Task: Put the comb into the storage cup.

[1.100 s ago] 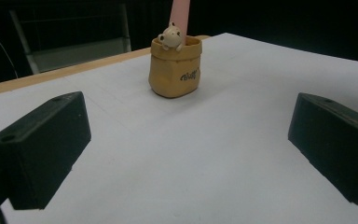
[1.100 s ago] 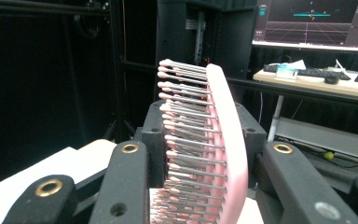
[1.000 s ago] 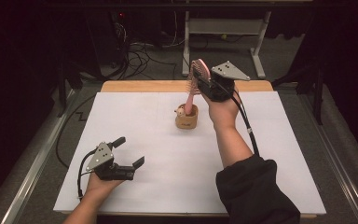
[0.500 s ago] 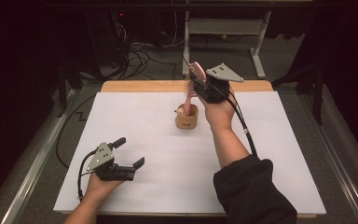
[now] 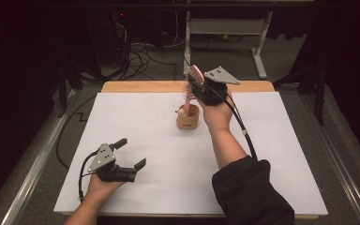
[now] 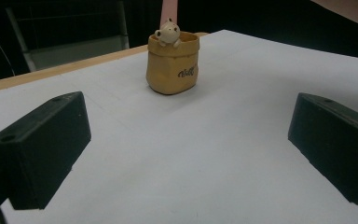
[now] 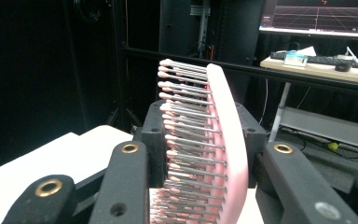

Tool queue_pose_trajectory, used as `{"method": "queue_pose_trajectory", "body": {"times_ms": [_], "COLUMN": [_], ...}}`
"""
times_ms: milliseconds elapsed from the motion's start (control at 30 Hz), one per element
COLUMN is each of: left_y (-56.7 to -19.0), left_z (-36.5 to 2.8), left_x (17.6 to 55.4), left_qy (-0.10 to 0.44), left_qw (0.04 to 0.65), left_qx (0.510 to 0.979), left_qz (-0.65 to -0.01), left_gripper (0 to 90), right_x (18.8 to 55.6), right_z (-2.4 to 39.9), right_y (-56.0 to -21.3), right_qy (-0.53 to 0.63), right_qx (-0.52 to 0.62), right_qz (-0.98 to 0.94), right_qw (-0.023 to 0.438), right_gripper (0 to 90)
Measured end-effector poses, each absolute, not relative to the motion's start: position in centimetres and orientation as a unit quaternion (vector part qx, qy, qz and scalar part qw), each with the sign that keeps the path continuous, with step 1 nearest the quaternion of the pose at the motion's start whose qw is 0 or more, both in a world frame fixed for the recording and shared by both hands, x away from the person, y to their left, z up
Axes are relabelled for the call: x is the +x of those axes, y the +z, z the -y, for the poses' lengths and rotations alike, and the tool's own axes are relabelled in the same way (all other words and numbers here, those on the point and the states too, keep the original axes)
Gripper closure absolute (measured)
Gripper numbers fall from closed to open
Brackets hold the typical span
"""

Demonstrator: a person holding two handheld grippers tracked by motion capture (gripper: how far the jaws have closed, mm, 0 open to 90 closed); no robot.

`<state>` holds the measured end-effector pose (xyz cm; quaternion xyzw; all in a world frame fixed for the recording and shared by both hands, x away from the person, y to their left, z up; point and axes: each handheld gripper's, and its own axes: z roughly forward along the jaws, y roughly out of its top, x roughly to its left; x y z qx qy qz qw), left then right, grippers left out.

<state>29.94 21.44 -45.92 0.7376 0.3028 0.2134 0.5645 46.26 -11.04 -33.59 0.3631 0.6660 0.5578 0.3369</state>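
Note:
My right gripper [image 5: 198, 87] is shut on the head of a pink hairbrush [image 5: 194, 75], held upright above the back middle of the table. In the right gripper view the brush [image 7: 219, 140] stands between the two black jaws, bristles to the left. Its handle [image 5: 186, 101] runs down to the mouth of a small tan pot [image 5: 188, 119] with a bear figure at the rim. My left gripper [image 5: 131, 153] rests near the front left, open with nothing between the jaws. It faces the pot [image 6: 172, 65], and the pink handle [image 6: 169, 9] rises behind the bear.
A white sheet [image 5: 272, 140] covers the table, with a wooden edge [image 5: 145, 86] at the back. Cables and a white metal frame [image 5: 262, 47] lie on the dark floor beyond. A desk with a monitor [image 7: 321, 14] stands far off.
The right gripper with the brush has shifted slightly left and tilted a little. The left gripper has stayed still.

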Motion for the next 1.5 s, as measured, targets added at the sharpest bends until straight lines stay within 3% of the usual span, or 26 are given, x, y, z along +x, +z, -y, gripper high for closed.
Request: {"method": "queue_pose_trajectory", "body": {"times_ms": [1500], "left_y": [-46.0], "left_z": [-21.4], "left_x": [29.9], "left_qy": [0.208], "left_qw": [0.566], "left_qx": [0.737], "left_qz": [-0.306], "left_gripper": [0.0], "right_x": [47.1], "right_z": [10.7], "right_y": [-35.7], "right_qy": [0.535], "right_qx": [0.381], "right_qz": [-0.682], "right_qw": [0.322], "right_gripper": [64.8]}}
